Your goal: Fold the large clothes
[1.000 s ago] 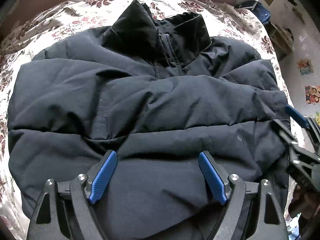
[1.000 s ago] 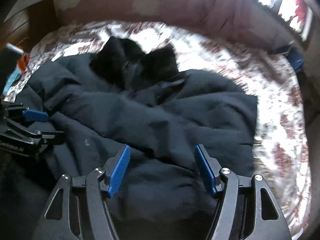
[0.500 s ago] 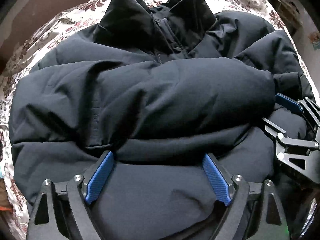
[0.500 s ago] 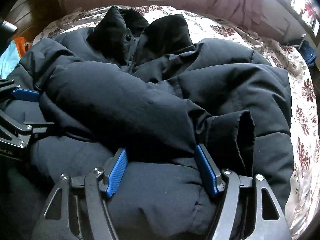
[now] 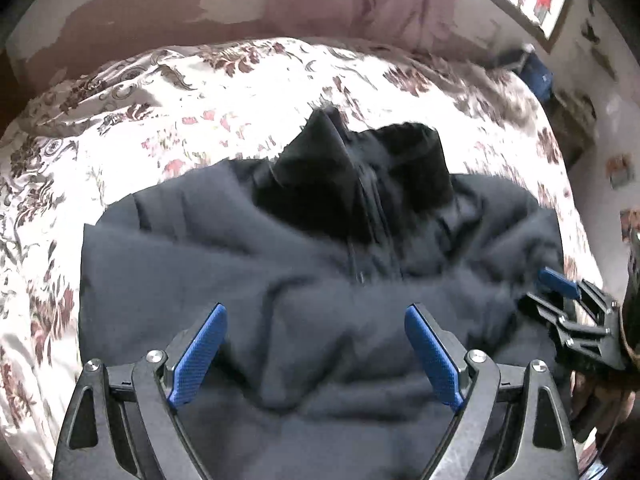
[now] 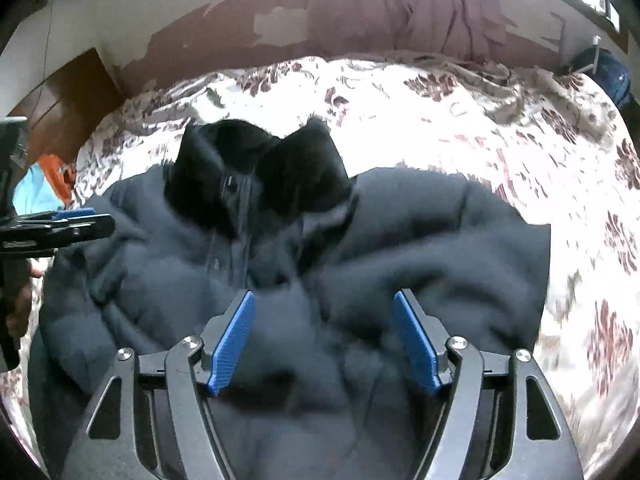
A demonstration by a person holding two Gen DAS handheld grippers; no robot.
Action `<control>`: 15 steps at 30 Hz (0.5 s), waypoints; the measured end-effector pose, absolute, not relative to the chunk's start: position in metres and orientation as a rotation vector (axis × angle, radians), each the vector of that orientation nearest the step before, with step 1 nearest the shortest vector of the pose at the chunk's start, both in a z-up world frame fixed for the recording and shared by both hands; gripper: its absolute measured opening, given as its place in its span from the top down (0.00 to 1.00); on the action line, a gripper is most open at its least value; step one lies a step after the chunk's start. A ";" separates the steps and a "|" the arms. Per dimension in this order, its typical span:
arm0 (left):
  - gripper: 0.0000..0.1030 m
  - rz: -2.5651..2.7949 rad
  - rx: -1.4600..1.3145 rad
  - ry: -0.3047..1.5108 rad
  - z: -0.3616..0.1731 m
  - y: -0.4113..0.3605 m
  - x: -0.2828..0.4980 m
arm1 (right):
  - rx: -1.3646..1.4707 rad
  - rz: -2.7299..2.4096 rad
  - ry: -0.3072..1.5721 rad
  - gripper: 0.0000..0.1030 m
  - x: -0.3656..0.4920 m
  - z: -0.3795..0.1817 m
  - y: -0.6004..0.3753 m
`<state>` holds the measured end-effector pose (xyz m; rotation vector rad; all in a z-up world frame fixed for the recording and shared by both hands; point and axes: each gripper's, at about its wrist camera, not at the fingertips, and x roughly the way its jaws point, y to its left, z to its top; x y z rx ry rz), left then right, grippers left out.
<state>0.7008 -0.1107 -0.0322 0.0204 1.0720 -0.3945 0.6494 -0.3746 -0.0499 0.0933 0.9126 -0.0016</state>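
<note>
Floral bedspread [image 5: 248, 92] is carrying the dark puffer jacket [image 5: 248, 264], collar lying away, seemingly half-folded, while left claw [image 5: 316, 356] and right claw [image 6: 324, 340], equally near, are hovering spread.

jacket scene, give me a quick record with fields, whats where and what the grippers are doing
garment: dark navy puffer jacket, bunched, front up
collar: black collar at the far end, standing open
zipper: zipper runs down from the collar
surface: floral bedspread
left gripper: left gripper open, jacket fabric between its fingers
right gripper: right gripper open, over the jacket's near part
background: pink curtain, peeling wall
image quality: motion blur in both views
</note>
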 end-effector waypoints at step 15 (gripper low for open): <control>0.14 -0.267 -0.145 1.086 -0.028 -0.134 0.849 | 0.264 -0.020 1.008 0.38 0.815 -0.050 -0.377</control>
